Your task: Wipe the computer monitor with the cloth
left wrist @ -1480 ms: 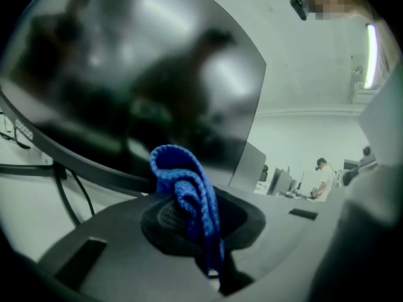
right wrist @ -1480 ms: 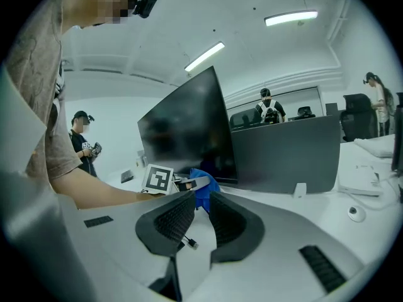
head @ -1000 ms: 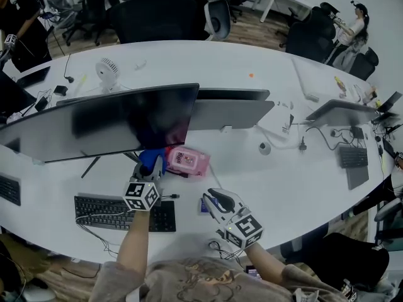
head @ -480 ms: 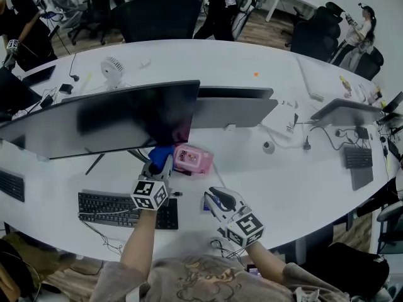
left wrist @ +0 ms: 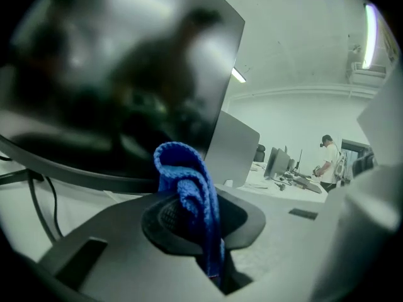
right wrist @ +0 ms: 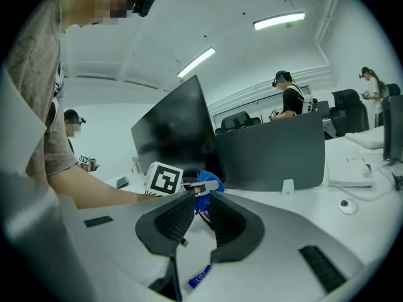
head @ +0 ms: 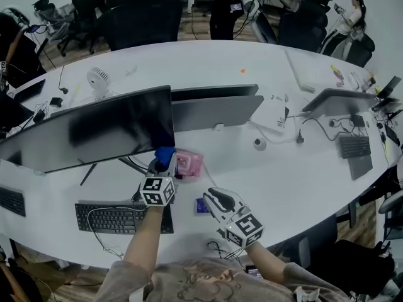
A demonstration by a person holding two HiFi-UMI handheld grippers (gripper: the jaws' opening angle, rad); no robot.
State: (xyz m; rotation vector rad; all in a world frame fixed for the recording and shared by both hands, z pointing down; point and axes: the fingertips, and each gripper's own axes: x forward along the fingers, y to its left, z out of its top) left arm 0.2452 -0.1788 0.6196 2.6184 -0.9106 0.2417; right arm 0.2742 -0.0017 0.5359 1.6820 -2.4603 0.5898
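Observation:
The wide dark monitor [head: 94, 131] stands on the white table [head: 296, 181], its screen turned toward me; in the left gripper view its blurred screen [left wrist: 113, 74] fills the upper left. My left gripper [head: 162, 163] is shut on a folded blue cloth [head: 165, 155], just below the screen's lower right corner. That cloth [left wrist: 189, 194] sticks up between the closed jaws. My right gripper [head: 214, 200] hovers low over the table's front, its jaws [right wrist: 200, 222] open and holding nothing. From there the left gripper's marker cube [right wrist: 163, 179] and the monitor [right wrist: 176, 131] show ahead.
A pink wipes pack [head: 189, 163] lies behind the left gripper. A black keyboard [head: 119, 219] sits at the front left, a small blue packet [head: 201, 206] beside the right gripper. A second monitor [head: 217, 109], a laptop [head: 343, 102] and cables stand to the right. People and chairs lie beyond.
My left gripper has carried the blue cloth up and a little right, closer to the monitor's lower right corner. The right gripper has stayed about where it was.

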